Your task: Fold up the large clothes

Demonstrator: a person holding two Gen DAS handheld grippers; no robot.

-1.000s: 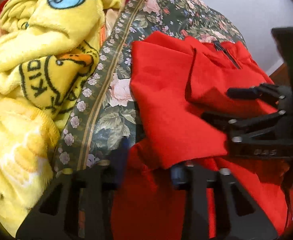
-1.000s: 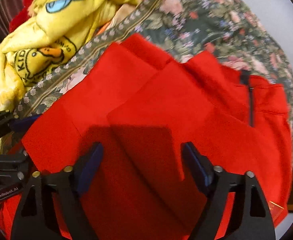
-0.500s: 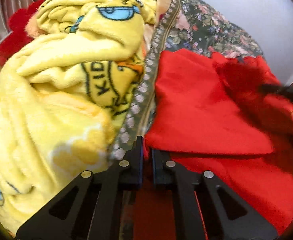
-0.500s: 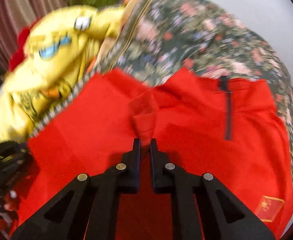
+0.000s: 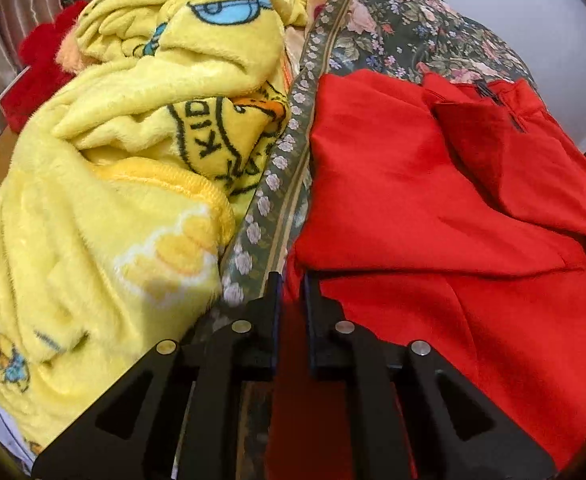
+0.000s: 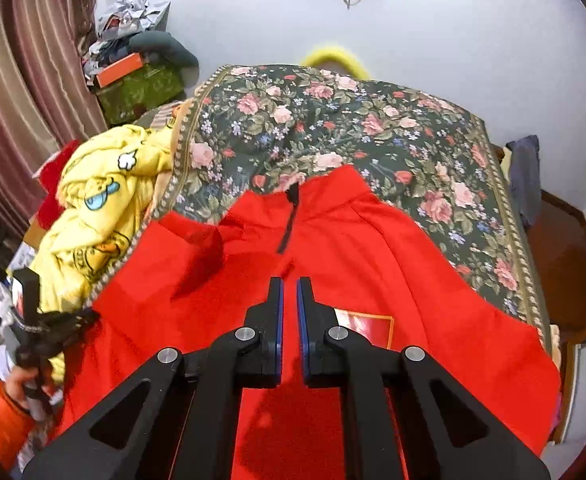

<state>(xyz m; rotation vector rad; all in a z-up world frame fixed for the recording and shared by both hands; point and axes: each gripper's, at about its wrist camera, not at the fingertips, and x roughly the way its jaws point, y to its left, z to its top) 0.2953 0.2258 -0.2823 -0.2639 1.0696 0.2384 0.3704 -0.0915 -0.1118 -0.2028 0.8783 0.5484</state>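
A large red zip-neck sweater (image 6: pixel 357 272) lies on a floral bedspread (image 6: pixel 333 132), collar toward the far wall, with its left sleeve folded over the chest. In the left wrist view the sweater (image 5: pixel 413 184) fills the right half. My left gripper (image 5: pixel 291 286) is shut on the sweater's left edge, red cloth between the pads. It also shows in the right wrist view (image 6: pixel 89 316) at the sweater's left side. My right gripper (image 6: pixel 289 292) is shut, raised above the sweater's middle, with only a narrow slit between the pads and no cloth seen in it.
A crumpled yellow fleece blanket (image 5: pixel 125 160) lies left of the sweater, touching the bedspread's border. Curtains (image 6: pixel 21 92) and piled boxes and bags (image 6: pixel 133 68) stand at the back left. A wooden bed frame edge (image 6: pixel 565 264) is at the right. A white wall is behind.
Both grippers went from open to shut. The left one closed on the sweater's left edge. The right one pinched the sleeve, then rose and pulled back; the sleeve now lies folded on the chest.
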